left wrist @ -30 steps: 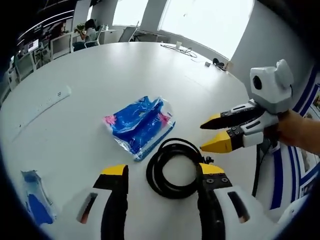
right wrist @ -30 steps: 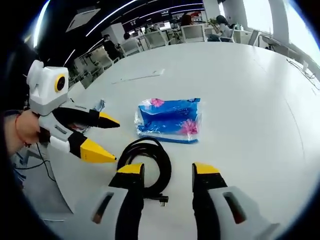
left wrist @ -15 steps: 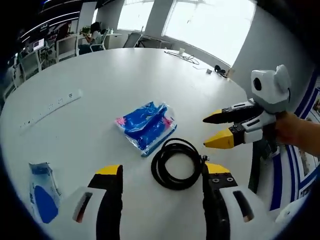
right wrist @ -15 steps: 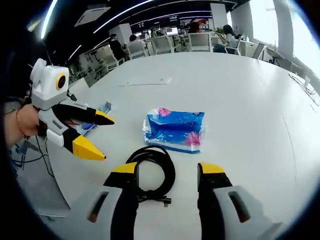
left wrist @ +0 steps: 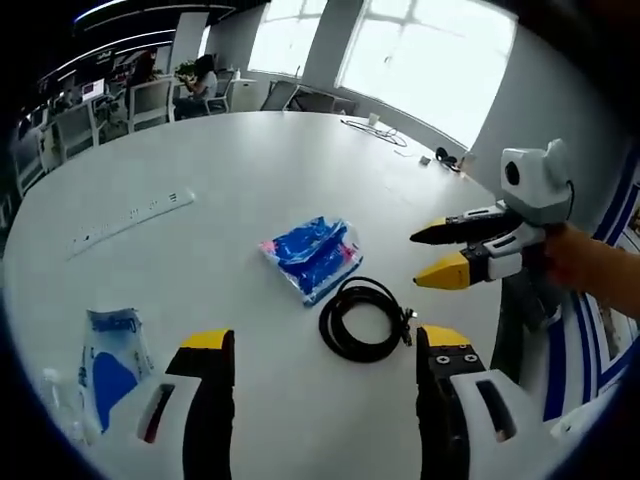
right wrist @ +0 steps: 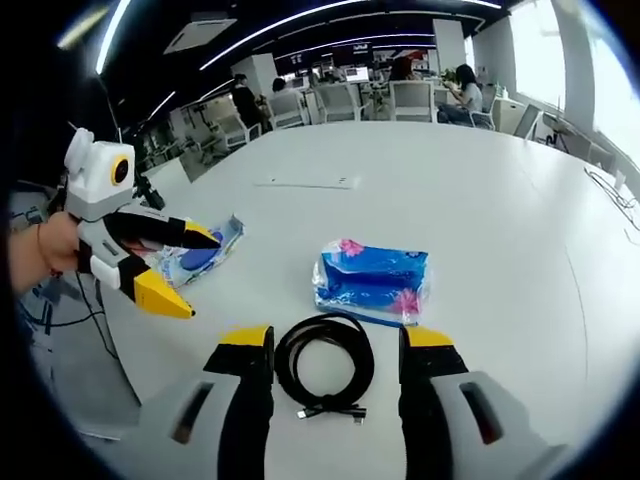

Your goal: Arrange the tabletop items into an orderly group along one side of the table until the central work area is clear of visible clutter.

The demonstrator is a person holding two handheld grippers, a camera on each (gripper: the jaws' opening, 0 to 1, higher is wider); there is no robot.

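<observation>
Left tool (left wrist: 318,345): jaws spread wide, nothing between them, held above the near part of the white bench (left wrist: 230,170); it also appears at the left of the right gripper view (right wrist: 177,272), jaws parted, held in a hand (right wrist: 42,258). Right tool (right wrist: 338,345): jaws likewise spread and empty, hovering over the bench; in the left gripper view it comes in from the right (left wrist: 440,252), yellow tips apart, gripped by a hand (left wrist: 590,270). Coiled black cable (left wrist: 364,318): lies flat on the bench just beyond the left tool's jaws, between the two tools; in the right gripper view the coil (right wrist: 325,364) sits between that tool's jaw tips, its plug ends toward the camera, not touched by either jaw. Blue tissue pack (left wrist: 312,255) with pink flower print: lies just beyond the cable, near it, apart from both tools; same pack in the right gripper view (right wrist: 373,282). Blue-and-white flat packet (left wrist: 108,368): lies near the bench edge, left of the left tool's jaws, well apart from the cable; in the right gripper view it rests (right wrist: 203,258) just behind the left tool's tips. White power strip (left wrist: 130,218): lies farther out on the bench, well apart from the pack. Background: office chairs (right wrist: 330,102) and seated people beyond the far bench edge, bright windows (left wrist: 420,50).
</observation>
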